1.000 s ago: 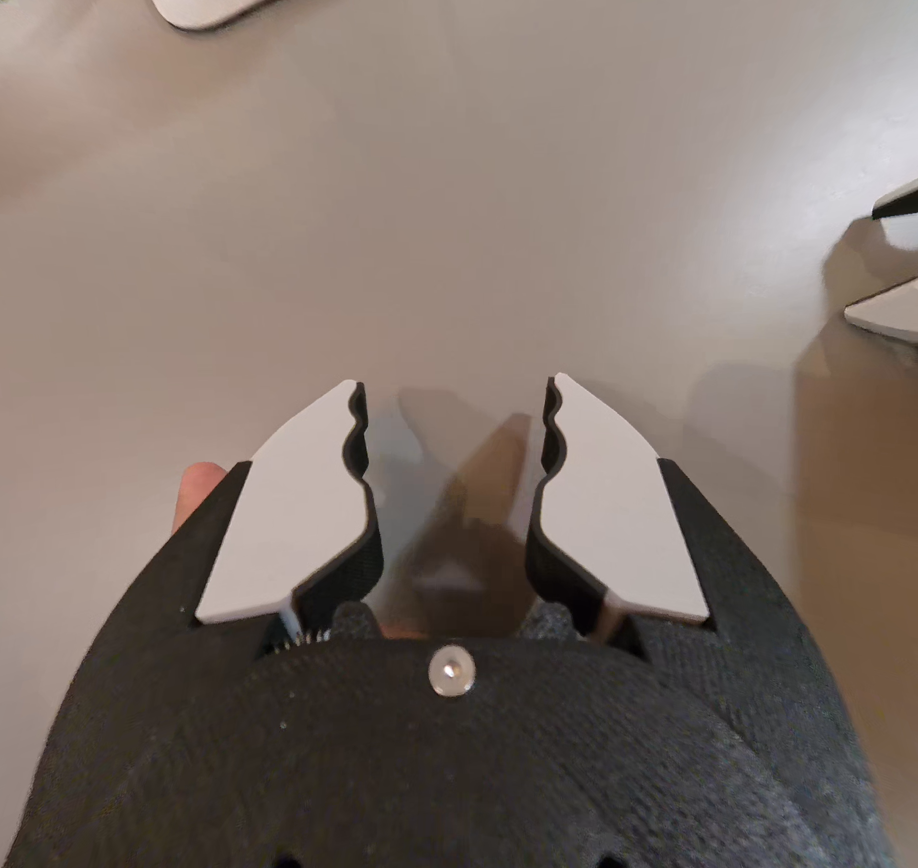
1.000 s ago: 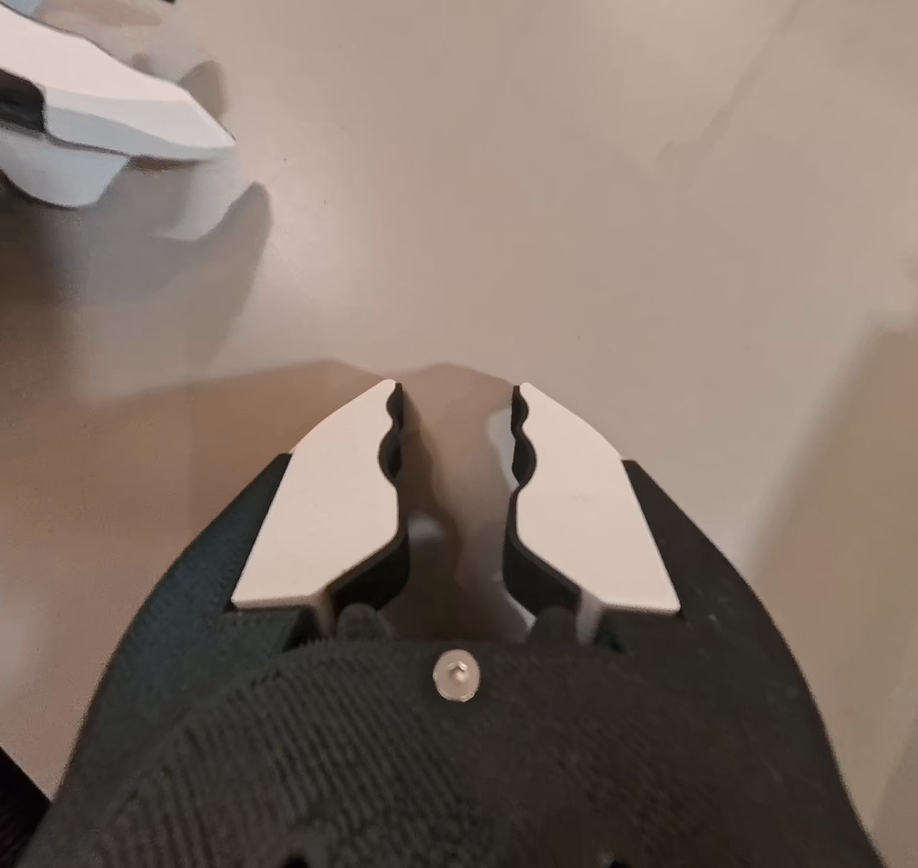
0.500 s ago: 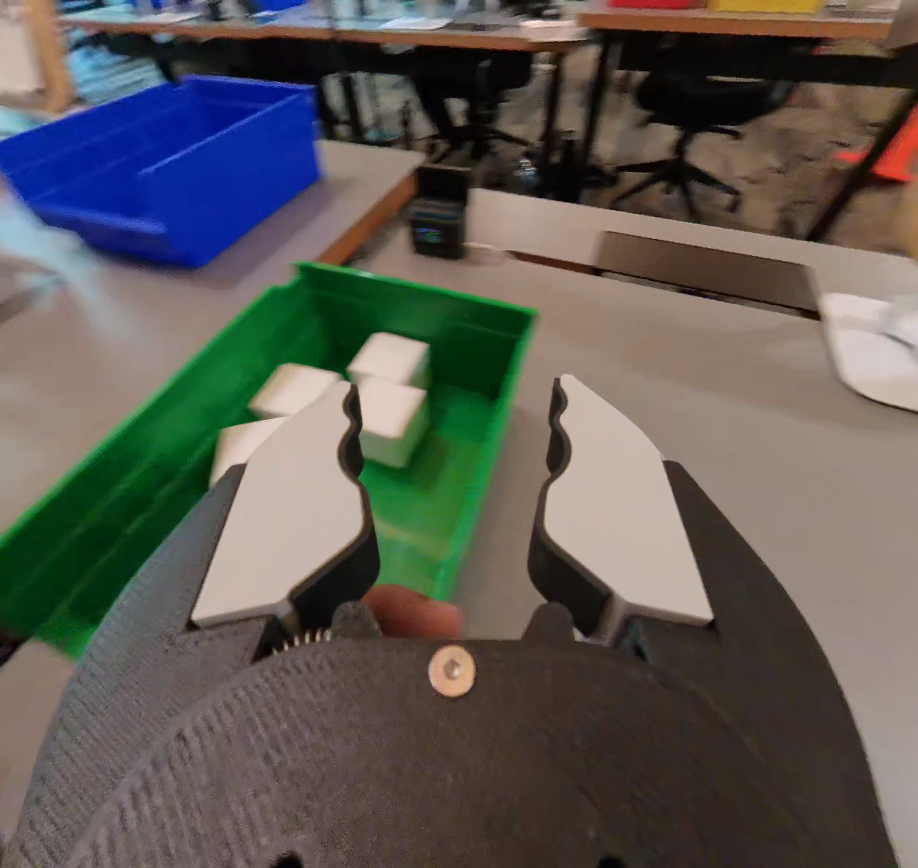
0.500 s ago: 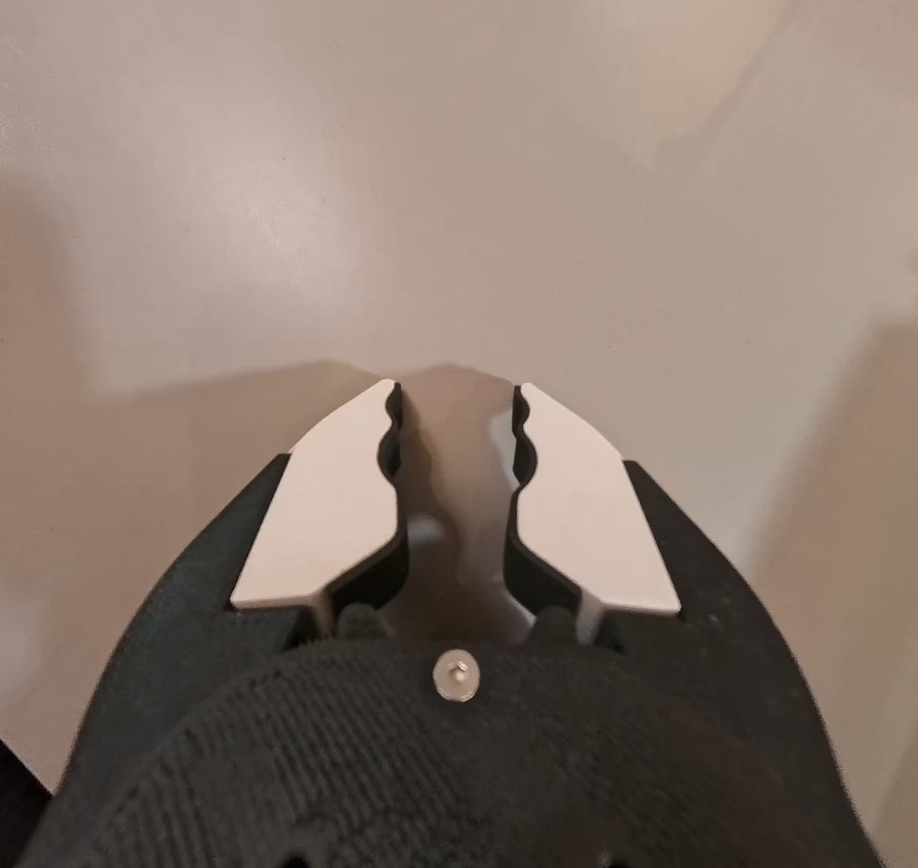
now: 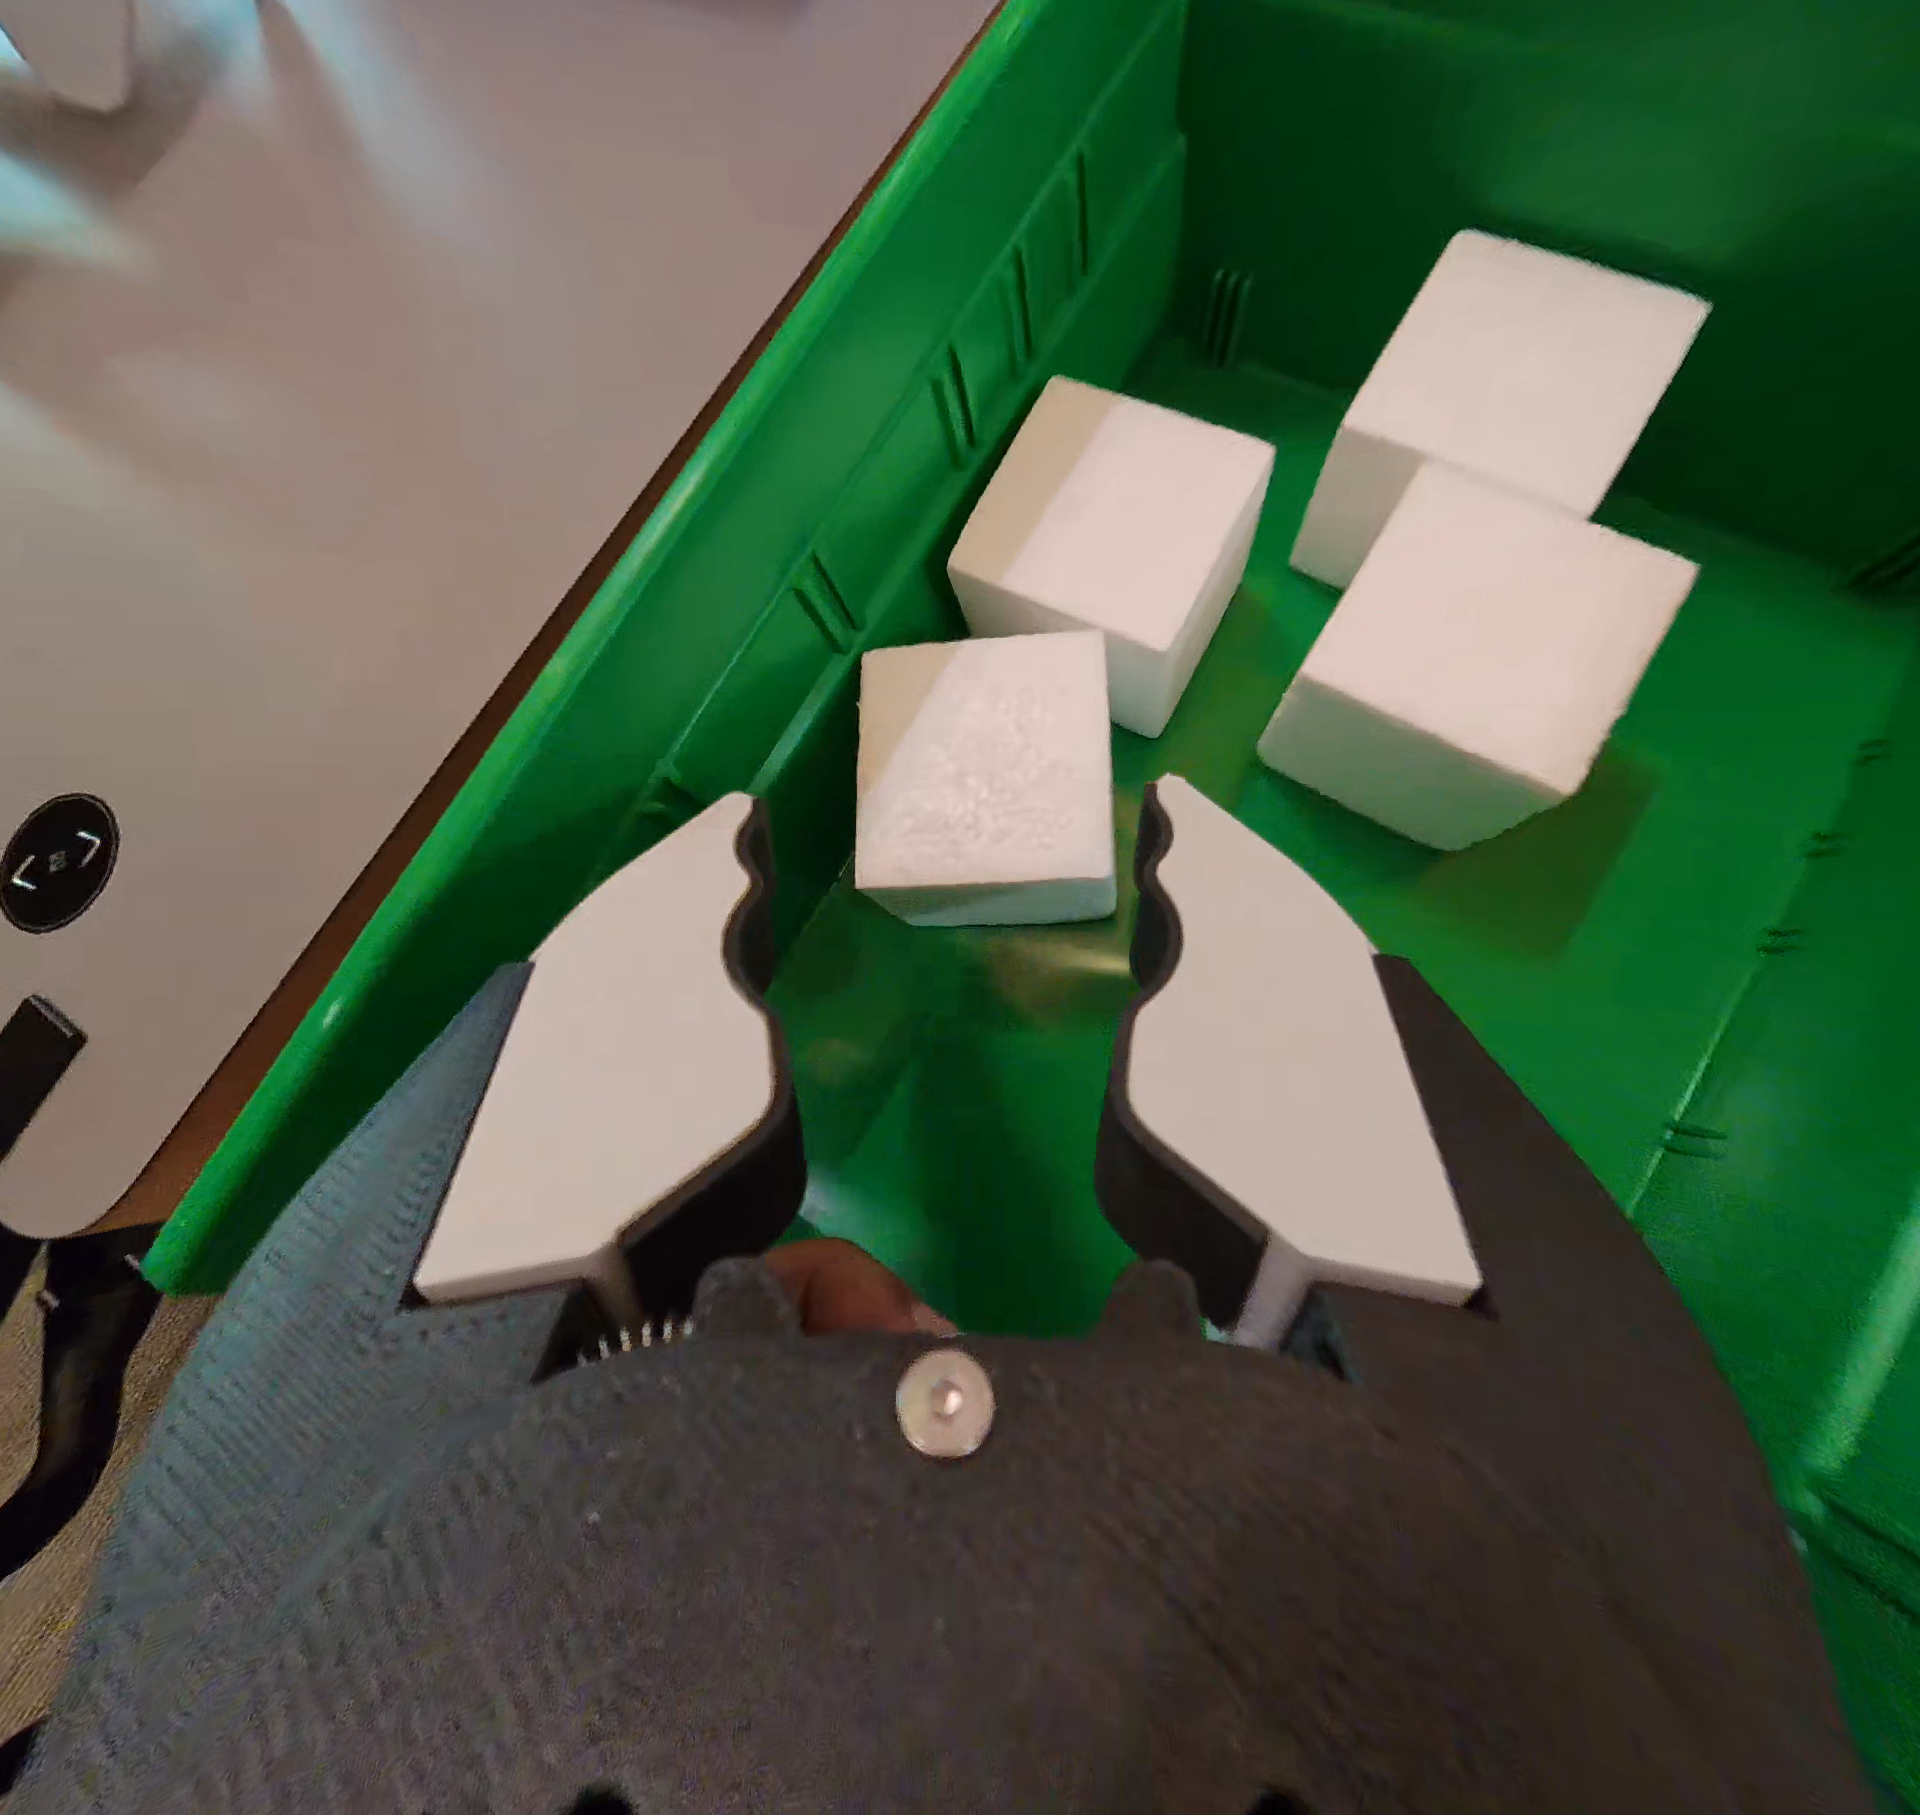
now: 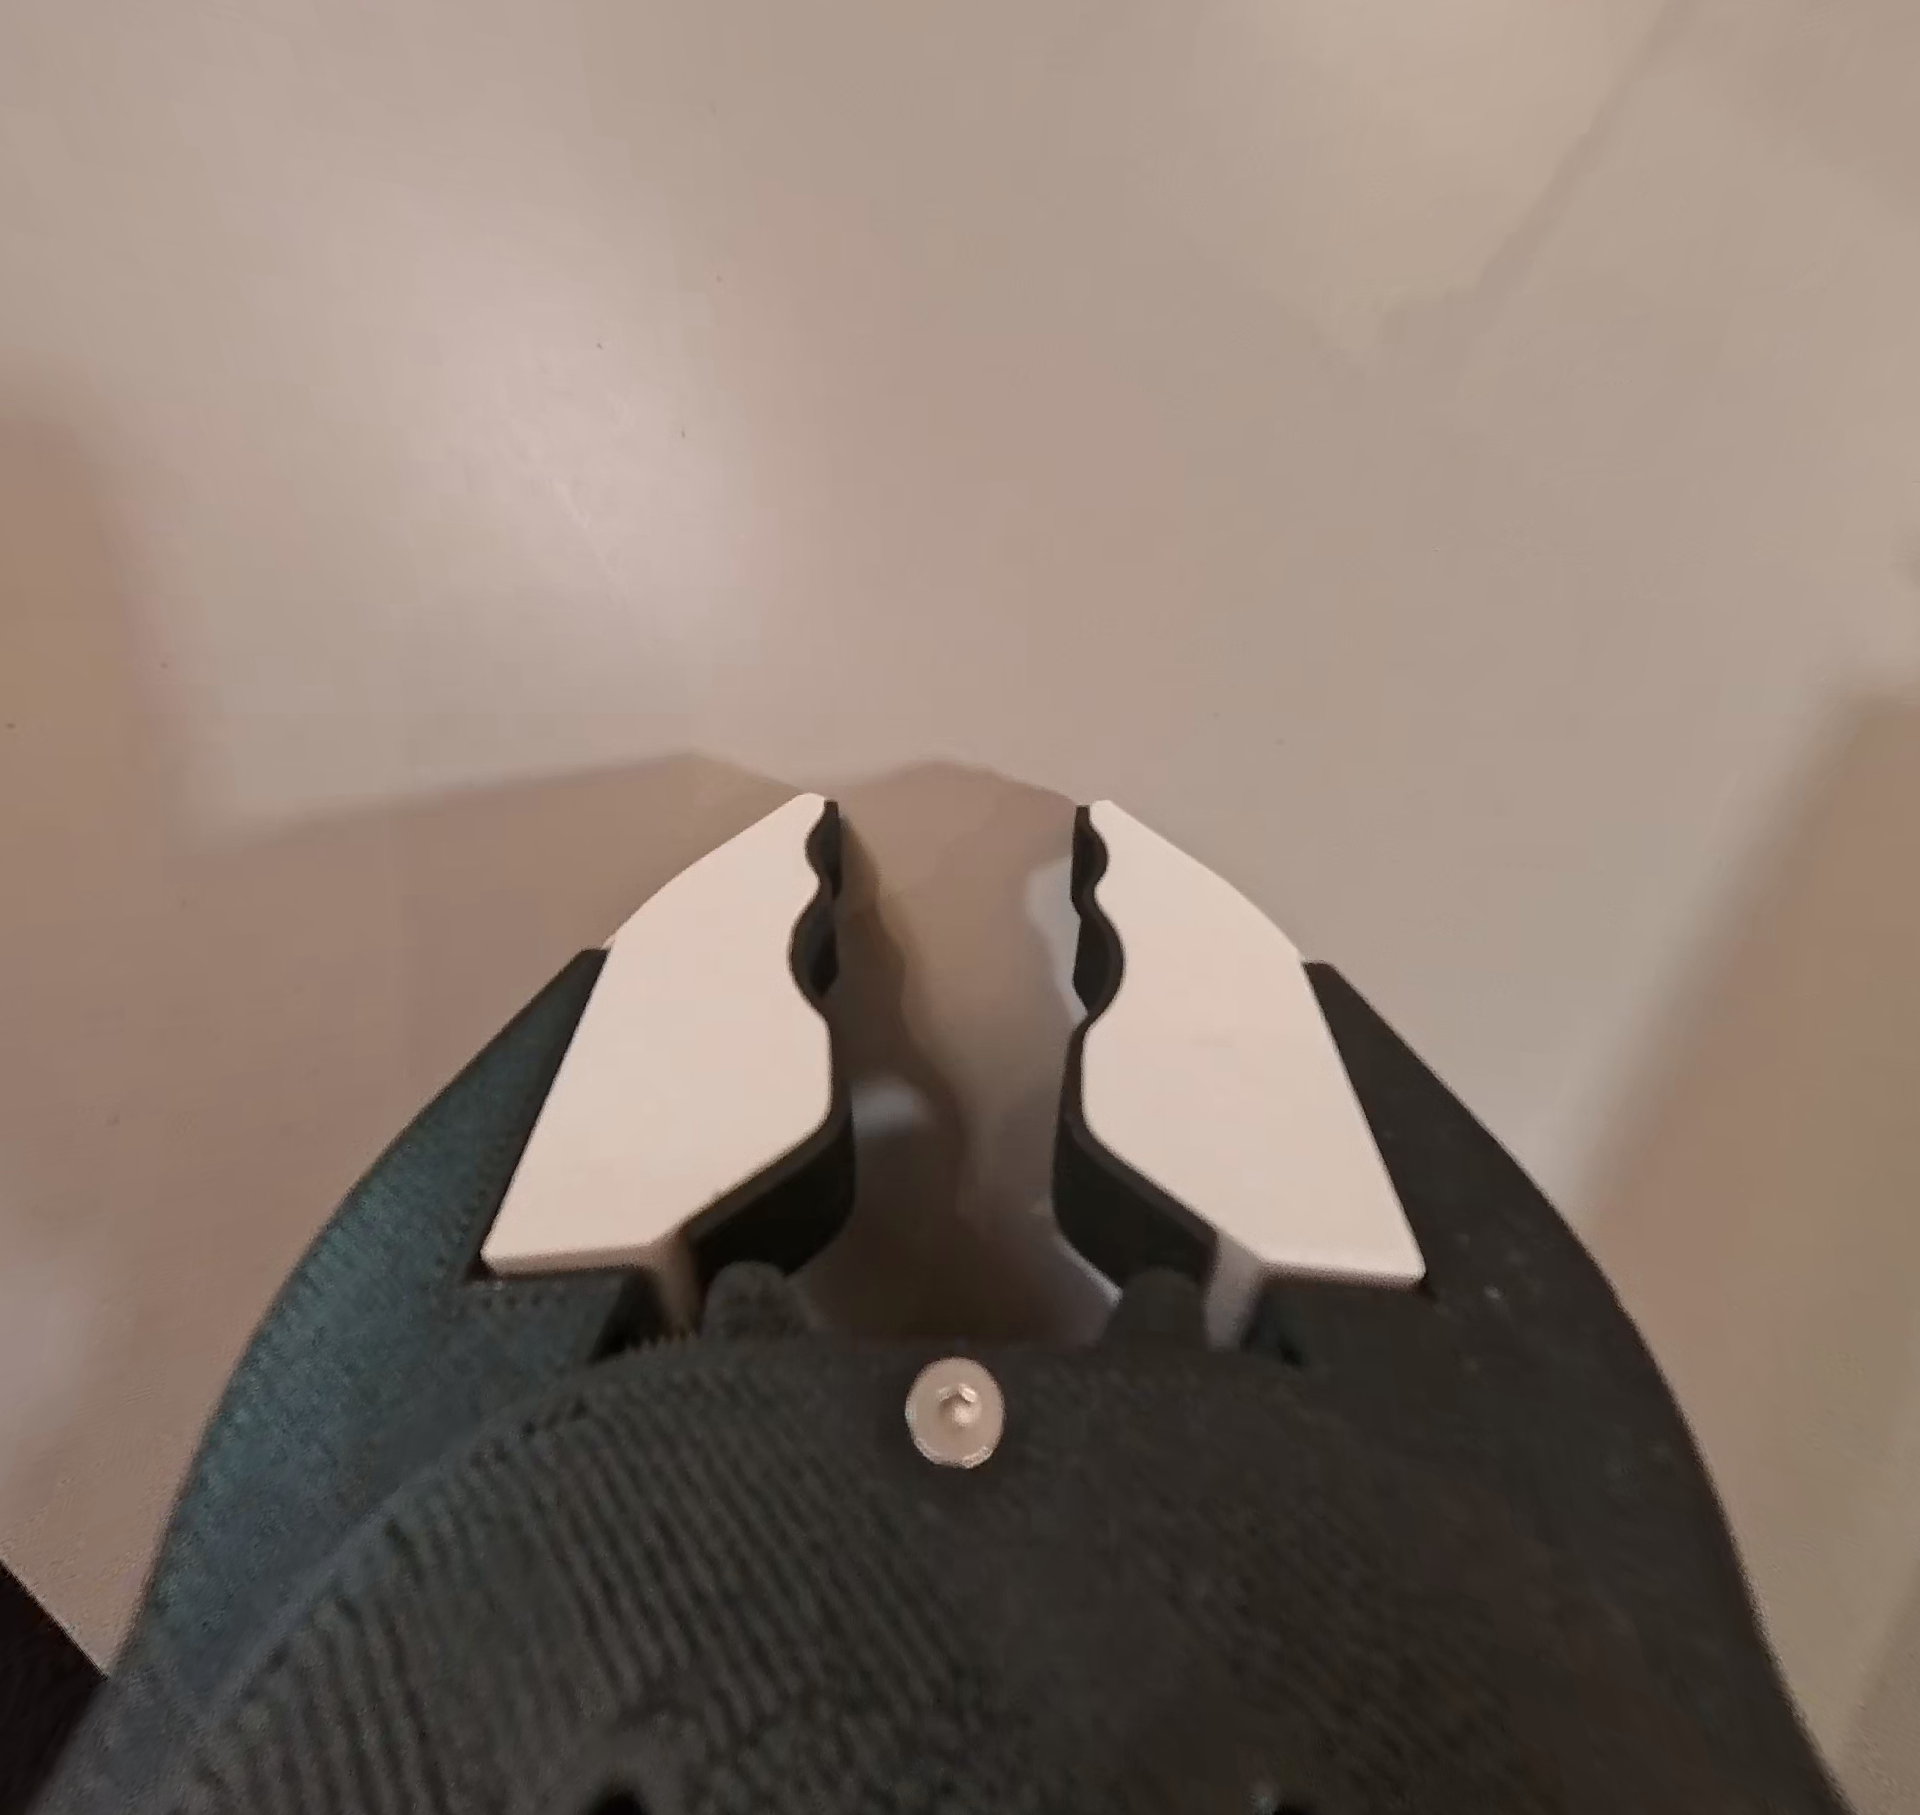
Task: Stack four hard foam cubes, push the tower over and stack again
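**Left tool over the bin of cubes**

My left tool [image 5: 945,809] hangs spread apart inside the green bin [image 5: 644,560], holding nothing. The nearest foam cube [image 5: 982,778] lies just ahead between the fingertips; three more cubes [image 5: 1475,653] sit loose behind it. My right tool [image 6: 956,815] is parted, empty, above bare counter [image 6: 727,311].

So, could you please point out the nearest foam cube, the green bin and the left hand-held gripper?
nearest foam cube [image 5: 982,789], left wrist view, on its top face.
green bin [image 5: 727,477], left wrist view, on its left wall.
left hand-held gripper [image 5: 945,815], left wrist view, midway between its open fingertips.
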Available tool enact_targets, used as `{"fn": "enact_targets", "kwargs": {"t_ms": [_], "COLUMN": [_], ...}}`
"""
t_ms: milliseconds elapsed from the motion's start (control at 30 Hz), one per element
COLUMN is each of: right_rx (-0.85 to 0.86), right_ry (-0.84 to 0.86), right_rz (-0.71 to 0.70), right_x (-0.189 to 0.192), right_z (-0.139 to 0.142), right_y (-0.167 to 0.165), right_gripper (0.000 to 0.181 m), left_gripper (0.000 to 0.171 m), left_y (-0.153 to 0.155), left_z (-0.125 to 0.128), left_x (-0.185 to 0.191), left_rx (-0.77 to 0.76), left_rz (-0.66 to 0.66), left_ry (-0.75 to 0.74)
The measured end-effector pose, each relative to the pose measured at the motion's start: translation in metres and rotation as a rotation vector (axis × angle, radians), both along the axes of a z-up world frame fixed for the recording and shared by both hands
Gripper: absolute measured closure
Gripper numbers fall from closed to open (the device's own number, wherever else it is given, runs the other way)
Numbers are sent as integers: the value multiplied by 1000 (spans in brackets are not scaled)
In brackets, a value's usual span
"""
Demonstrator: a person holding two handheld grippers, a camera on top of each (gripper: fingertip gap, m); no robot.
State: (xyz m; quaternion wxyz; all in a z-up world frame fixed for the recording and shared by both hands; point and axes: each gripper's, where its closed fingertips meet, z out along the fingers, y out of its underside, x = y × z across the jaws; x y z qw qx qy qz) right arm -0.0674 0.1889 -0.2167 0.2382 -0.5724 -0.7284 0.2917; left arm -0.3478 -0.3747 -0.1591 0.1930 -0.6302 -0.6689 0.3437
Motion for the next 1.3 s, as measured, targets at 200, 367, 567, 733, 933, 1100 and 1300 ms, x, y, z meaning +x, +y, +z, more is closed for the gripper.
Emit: {"fn": "enact_targets", "kwargs": {"t_ms": [200, 367, 567, 733, 933, 1100, 1300], "right_rx": [-1, 0, 3, 6, 12, 5, 1], "right_ry": [0, 0, 1, 2, 5, 1, 0], "right_rz": [0, 0, 1, 9, 8, -2, 0], "right_x": [-1, -1, -1, -1, -1, -1, 5], "right_z": [0, 0, 0, 0, 0, 0, 0], "right_y": [0, 0, 0, -2, -2, -2, 1], "right_gripper": [137, 137, 138, 141, 141, 141, 139], "left_gripper": [105, 119, 119, 120, 119, 119, 118], "left_y": [7, 6, 5, 26, 200, 383, 477], "left_z": [-12, -15, 18, 124, 208, 128, 33], "left_x": [-7, -12, -6, 14, 67, 140, 225], "left_rx": [24, 30, 85, 92, 158, 140, 74], "left_rz": [-1, 42, 26, -57, -632, -1285, -1887], "left_ry": [-74, -44, 83, 362, 558, 368, 213]}}
